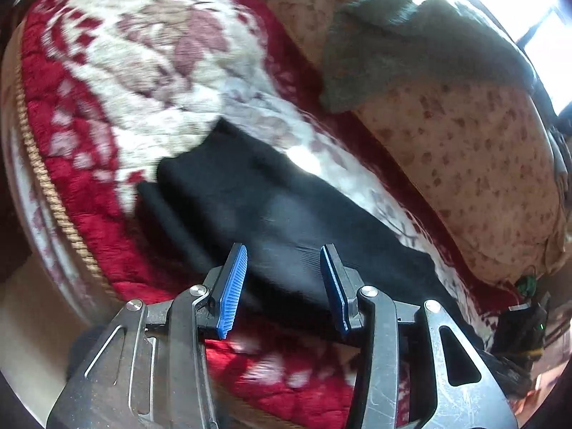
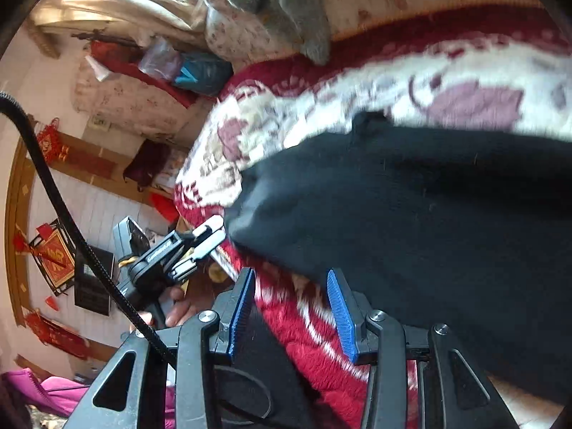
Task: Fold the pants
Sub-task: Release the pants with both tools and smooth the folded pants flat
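Left gripper (image 1: pixel 284 273) and right gripper (image 2: pixel 291 298): dark metal linkage arms, silver round screws, ribbed blue finger pads (image 1: pixel 233 291).

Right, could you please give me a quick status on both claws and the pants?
Left claw open, empty, above the pants. Right claw open, empty, beside them. Black pants lie on the red floral blanket. Nothing in the way.

Red floral blanket (image 1: pixel 89 193); grey towel (image 1: pixel 404 46)
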Demonstrator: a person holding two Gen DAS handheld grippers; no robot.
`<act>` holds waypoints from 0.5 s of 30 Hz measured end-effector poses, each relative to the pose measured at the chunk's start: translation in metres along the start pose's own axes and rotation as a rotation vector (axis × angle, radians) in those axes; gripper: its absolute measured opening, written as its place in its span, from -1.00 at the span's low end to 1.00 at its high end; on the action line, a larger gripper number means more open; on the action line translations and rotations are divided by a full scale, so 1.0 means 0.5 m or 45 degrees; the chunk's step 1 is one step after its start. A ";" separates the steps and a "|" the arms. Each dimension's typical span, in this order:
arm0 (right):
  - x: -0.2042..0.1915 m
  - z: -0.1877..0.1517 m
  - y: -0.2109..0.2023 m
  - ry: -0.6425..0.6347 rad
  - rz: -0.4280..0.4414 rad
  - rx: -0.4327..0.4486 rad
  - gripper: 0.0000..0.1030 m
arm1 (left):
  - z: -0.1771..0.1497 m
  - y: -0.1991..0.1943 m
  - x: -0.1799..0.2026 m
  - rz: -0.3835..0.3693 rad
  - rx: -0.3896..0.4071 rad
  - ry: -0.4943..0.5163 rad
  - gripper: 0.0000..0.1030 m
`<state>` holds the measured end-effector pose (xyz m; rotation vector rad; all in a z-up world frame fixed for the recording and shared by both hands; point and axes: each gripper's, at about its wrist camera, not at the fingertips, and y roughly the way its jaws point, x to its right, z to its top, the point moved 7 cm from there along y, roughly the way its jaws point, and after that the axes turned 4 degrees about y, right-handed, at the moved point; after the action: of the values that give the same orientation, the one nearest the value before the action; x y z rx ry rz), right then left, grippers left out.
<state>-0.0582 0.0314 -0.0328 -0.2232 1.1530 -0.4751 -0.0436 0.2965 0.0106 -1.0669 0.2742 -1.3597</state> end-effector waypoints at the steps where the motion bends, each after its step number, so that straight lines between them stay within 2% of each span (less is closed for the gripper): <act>1: 0.013 0.006 0.003 0.002 -0.062 0.009 -0.21 | -0.006 0.007 0.016 -0.006 -0.007 0.016 -0.20; 3: 0.038 0.006 0.009 0.003 -0.146 0.003 -0.21 | -0.023 0.025 0.047 -0.020 -0.032 0.048 -0.20; 6: 0.059 0.000 0.007 0.024 -0.105 0.011 -0.22 | -0.048 0.046 0.095 -0.043 -0.071 0.103 -0.20; 8: 0.060 0.001 -0.007 0.043 -0.087 0.033 -0.22 | -0.054 0.052 0.133 -0.063 -0.061 0.150 -0.20; 10: 0.053 0.011 -0.021 0.012 -0.085 0.058 -0.21 | -0.061 0.065 0.159 -0.085 -0.077 0.180 -0.20; 15: 0.046 0.047 -0.066 -0.018 -0.099 0.144 -0.21 | -0.088 0.123 0.209 -0.019 -0.087 0.285 -0.20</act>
<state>-0.0374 -0.0100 -0.0290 -0.1734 1.1026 -0.6045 -0.0077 0.1753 -0.0163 -0.9743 0.4811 -1.4940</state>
